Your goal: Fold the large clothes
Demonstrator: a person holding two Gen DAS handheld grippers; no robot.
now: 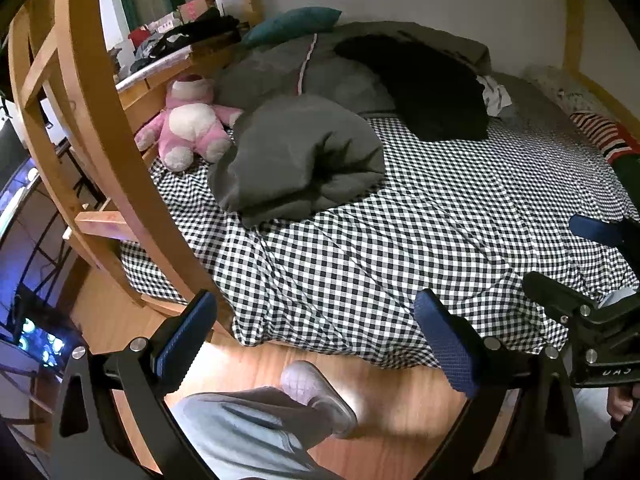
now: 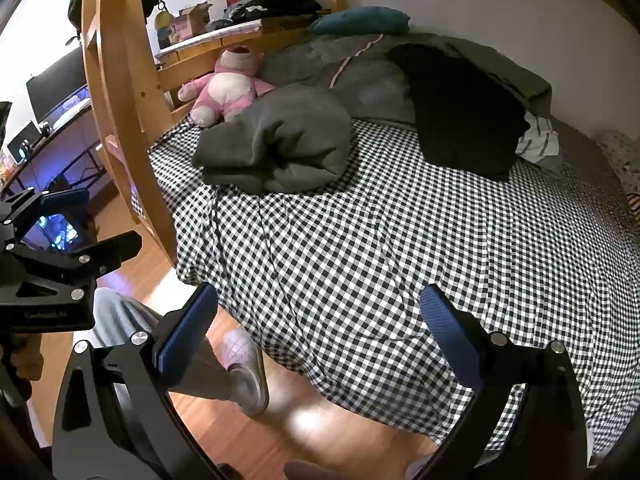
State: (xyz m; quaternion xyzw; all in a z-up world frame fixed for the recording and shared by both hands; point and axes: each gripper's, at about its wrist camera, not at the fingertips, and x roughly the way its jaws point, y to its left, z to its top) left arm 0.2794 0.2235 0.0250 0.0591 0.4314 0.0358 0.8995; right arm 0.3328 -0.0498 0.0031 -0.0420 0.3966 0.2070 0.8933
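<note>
A black-and-white checked sheet point(image 1: 400, 248) covers the bed, its near edge hanging over the wooden floor point(image 1: 256, 364). At the far left of the bed a pink plush bear point(image 1: 192, 120) sits against the wooden bed frame point(image 1: 100, 92). A teal pillow point(image 1: 296, 22) lies at the far end by the wall. Behind the frame, a cluttered desk point(image 2: 224, 36) holds boxes and dark items. On the left, a monitor point(image 2: 56, 80) stands on another desk.
</note>
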